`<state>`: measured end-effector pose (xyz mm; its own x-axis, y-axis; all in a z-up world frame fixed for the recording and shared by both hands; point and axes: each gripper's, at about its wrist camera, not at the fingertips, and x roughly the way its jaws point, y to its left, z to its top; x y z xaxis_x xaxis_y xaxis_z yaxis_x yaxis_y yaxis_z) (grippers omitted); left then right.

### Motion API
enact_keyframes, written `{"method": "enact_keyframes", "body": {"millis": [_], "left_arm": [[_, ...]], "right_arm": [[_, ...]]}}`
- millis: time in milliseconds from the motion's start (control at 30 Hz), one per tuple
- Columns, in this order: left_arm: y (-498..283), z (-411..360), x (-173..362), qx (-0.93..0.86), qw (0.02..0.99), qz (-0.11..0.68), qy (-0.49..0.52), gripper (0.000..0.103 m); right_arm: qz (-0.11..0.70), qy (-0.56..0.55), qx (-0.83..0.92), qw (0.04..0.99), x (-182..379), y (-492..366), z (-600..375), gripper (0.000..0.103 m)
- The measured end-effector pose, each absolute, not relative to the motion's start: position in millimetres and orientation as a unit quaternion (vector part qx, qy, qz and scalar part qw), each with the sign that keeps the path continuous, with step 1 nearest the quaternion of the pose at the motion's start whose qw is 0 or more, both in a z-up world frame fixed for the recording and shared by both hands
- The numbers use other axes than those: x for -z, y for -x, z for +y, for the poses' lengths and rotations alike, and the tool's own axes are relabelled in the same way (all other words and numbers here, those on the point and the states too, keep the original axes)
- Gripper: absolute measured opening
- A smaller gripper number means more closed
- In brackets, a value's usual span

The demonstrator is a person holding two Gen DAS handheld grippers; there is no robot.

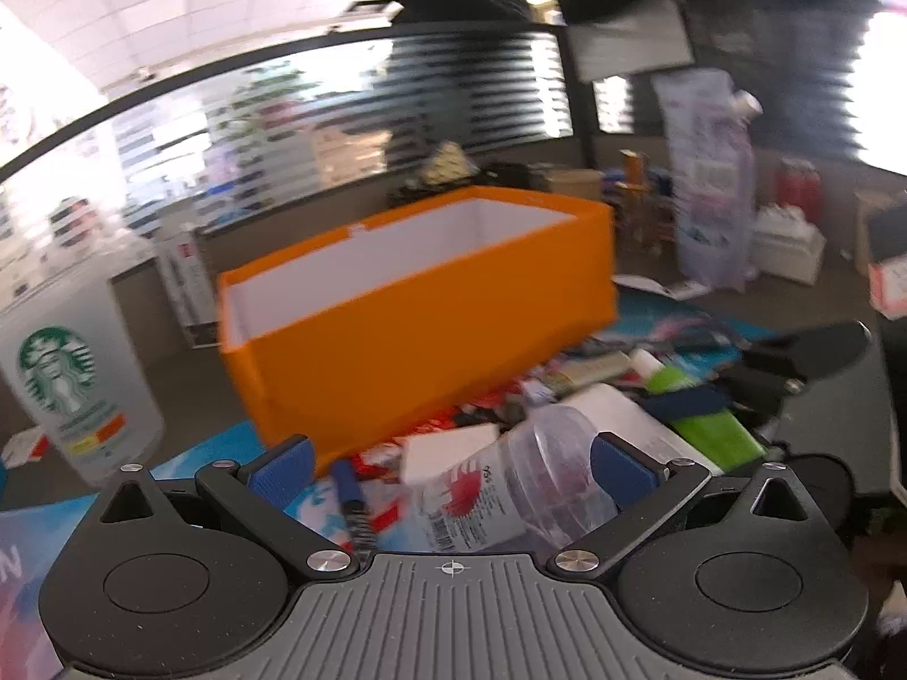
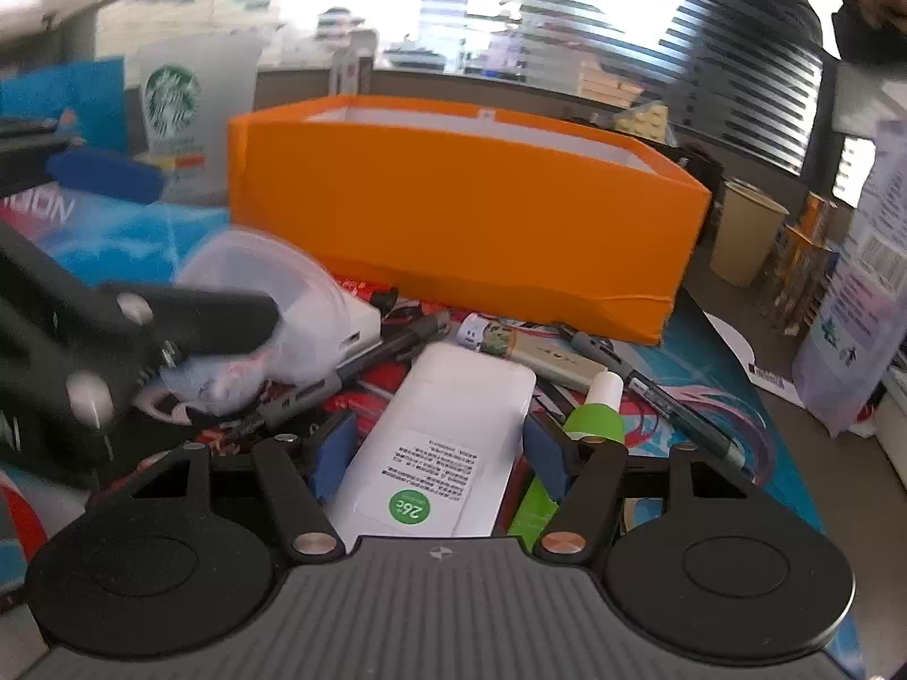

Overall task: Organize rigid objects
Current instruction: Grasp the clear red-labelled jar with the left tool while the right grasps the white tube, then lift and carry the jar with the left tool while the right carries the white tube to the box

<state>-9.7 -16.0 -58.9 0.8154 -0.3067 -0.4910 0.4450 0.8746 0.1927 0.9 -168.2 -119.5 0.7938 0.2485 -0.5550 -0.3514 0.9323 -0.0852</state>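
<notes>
An open orange box [image 1: 419, 311] with a white inside stands on the table; it also shows in the right wrist view [image 2: 453, 209]. My left gripper [image 1: 450, 467] is open, its blue pads either side of a clear plastic bottle [image 1: 527, 481] lying on its side. My right gripper [image 2: 445, 450] is open around a white power bank [image 2: 448, 430] with a green 26° sticker. The left gripper appears blurred in the right wrist view [image 2: 113, 340], over the clear bottle [image 2: 272, 294].
A Starbucks cup [image 1: 68, 379] stands at the left. Pens [image 2: 351, 368], a lighter [image 2: 538, 354], a green bottle [image 2: 589, 425] and other clutter lie before the box. A paper cup [image 2: 742, 232] and a printed bag [image 2: 867, 294] stand at the right. People stand behind the glass partition.
</notes>
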Motion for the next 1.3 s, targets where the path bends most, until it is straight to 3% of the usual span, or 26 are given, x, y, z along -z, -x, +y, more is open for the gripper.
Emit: {"method": "enact_keyframes", "body": {"millis": [133,267,467,500,533,867,1300], "left_arm": [[-3,-17,63,0.206,0.939,0.238,-0.138,0.103],[-22,-10,74,0.206,0.926,0.296,-0.111,0.103],[-31,-4,82,0.227,0.907,0.346,-0.069,0.102],[-31,-2,82,0.229,0.907,0.347,-0.063,0.099],[-30,-1,84,0.23,0.907,0.347,-0.058,0.089],[-30,10,76,0.218,0.914,0.342,-0.029,0.088],[-19,23,28,0.203,0.939,0.277,-0.032,0.088]], "right_arm": [[0.29,0.062,-0.166,0.94,122,-6,-177,0.062],[0.296,0.058,-0.183,0.936,121,-7,-181,0.066],[0.296,0.057,-0.184,0.936,120,-9,-187,0.064],[0.294,0.058,-0.185,0.936,120,-8,-186,0.063],[0.293,0.058,-0.186,0.936,120,-7,-186,0.06],[0.285,0.049,-0.184,0.939,119,-4,-184,0.051],[0.226,0.039,-0.186,0.955,85,2,-189,0.051]]}}
